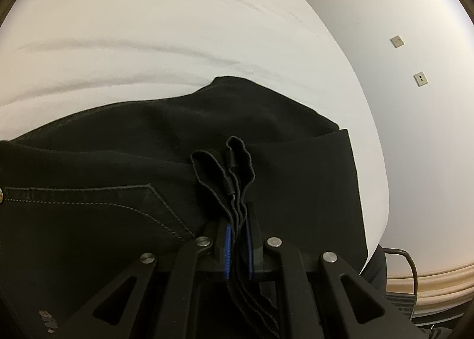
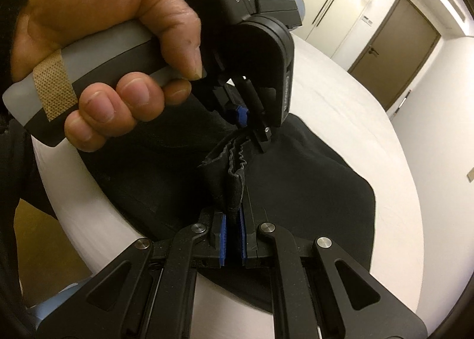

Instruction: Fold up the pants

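Note:
Black pants lie on a white bed, with a stitched back pocket at the lower left. My left gripper is shut on a bunched stack of pant edges that sticks up between its blue pads. In the right wrist view, my right gripper is shut on the same bunched hem of the pants. The left gripper, held by a hand, pinches the other end of that hem just beyond.
The bed's edge curves down the right, beside a white wall with two small outlet plates. A cable and wood skirting sit at the lower right. In the right wrist view a brown door stands at the far right.

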Tool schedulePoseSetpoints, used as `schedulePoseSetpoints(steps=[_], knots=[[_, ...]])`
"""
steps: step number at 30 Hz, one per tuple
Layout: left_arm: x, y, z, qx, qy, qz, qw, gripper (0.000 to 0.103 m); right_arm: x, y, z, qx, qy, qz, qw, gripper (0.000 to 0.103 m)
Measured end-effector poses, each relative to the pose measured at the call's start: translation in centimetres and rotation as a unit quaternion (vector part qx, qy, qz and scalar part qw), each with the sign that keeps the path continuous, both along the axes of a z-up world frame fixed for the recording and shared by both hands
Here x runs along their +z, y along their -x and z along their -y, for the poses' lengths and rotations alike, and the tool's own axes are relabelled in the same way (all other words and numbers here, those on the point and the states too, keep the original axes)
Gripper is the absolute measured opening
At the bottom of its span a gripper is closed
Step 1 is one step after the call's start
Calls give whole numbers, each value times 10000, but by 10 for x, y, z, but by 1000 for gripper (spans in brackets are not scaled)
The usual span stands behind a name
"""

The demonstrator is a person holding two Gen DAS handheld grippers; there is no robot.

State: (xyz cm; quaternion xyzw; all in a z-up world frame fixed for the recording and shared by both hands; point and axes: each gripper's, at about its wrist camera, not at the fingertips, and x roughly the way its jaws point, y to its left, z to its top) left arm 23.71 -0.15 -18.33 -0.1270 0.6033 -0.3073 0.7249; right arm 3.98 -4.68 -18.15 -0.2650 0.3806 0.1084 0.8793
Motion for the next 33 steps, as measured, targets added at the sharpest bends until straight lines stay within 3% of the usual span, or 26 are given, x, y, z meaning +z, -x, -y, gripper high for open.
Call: schedulePoseSetpoints(steps=[7, 10, 11, 12, 13, 14, 16, 18, 20, 21, 23, 26, 28, 29, 31, 33], knots=[[-6, -2, 1, 76, -70, 25, 9999, 12, -19, -31, 14, -1, -52, -426, 9991, 10], [7, 3, -2, 121, -398, 350, 9985, 25, -19, -37, 27, -152, -361, -565, 9976, 15], [13, 5, -4, 159, -577, 518, 9969, 36, -14, -38, 37, -184, -611, -689, 9956, 24], [20, 8, -6, 237, -768, 704, 9943, 48, -11, -38, 45, -214, -778, -776, 9937, 44], [26, 10, -9, 329, -923, 870, 9914, 51, -6, -37, 56, -273, -1004, -873, 9907, 54], [33, 14, -11, 402, -1073, 1041, 9879, 51, -5, -35, 63, -286, -1171, -916, 9885, 61], [48, 25, -10, 407, -1233, 1383, 9818, 51, 7, -27, 81, -306, -1751, -1050, 9785, 61], [59, 40, -2, 296, -1358, 1677, 9760, 51, 21, -23, 120, -450, -2474, -1255, 9597, 61], [62, 57, 12, 66, -1498, 1934, 9696, 51, 28, -26, 170, -753, -3277, -1468, 9303, 56], [59, 68, 24, -74, -1612, 2029, 9658, 50, 29, -31, 201, -957, -3751, -1607, 9079, 44], [51, 79, 38, -281, -1698, 2054, 9634, 47, 33, -50, 256, -1245, -4423, -1698, 8718, 30], [25, 89, 54, -493, -1878, 1760, 9651, 40, 29, -84, 332, -1366, -5282, -1764, 8193, 25], [18, 93, 58, -484, -2019, 1871, 9602, 40, 23, -105, 358, -1458, -5346, -1824, 8122, 25], [17, 93, 59, -472, -2055, 1883, 9592, 40, 16, -124, 369, -1335, -5519, -2036, 7976, 25], [18, 91, 59, -410, -2069, 1779, 9612, 40, 4, -148, 381, -1322, -5584, -2133, 7907, 25], [18, 89, 62, -438, -2130, 1763, 9600, 41, -15, -176, 388, -1384, -5697, -2356, 7751, 25]])
